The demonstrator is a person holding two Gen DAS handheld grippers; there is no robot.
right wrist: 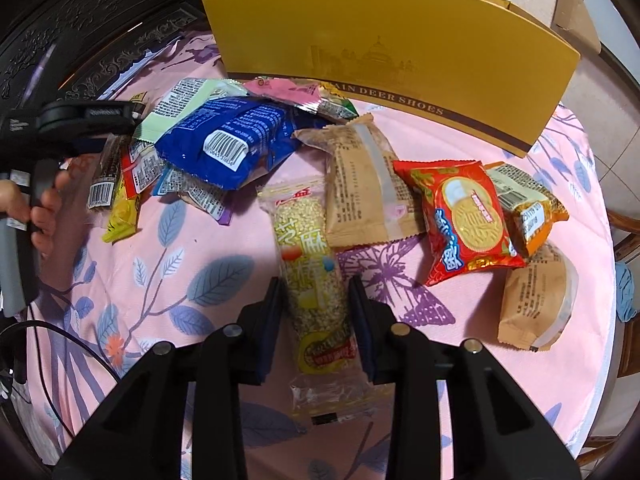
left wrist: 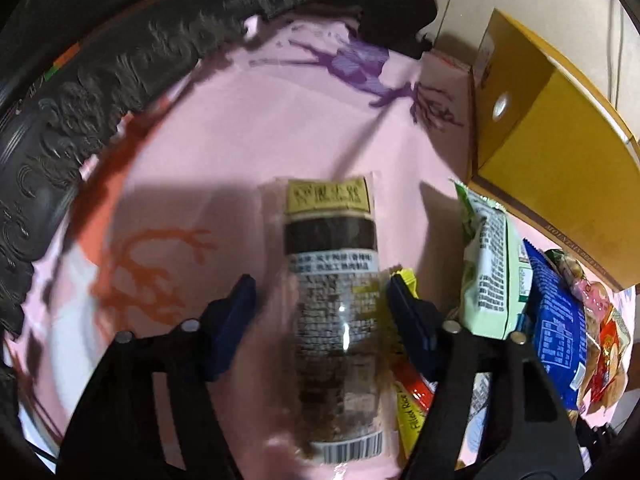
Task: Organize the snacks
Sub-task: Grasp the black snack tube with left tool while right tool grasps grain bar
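Yellow shoe box (right wrist: 384, 52) stands shut beside loose snack packets (right wrist: 236, 140).

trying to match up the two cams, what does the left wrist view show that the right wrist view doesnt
Only the left wrist view shows the dark snack bar with the barcode lying between the left hand-held gripper's open fingers.

Only the right wrist view shows the sesame bar between the right hand-held gripper's fingers, the red biscuit pack and two tan packets.

Both show the yellow shoe box, blue packet and pink tablecloth.
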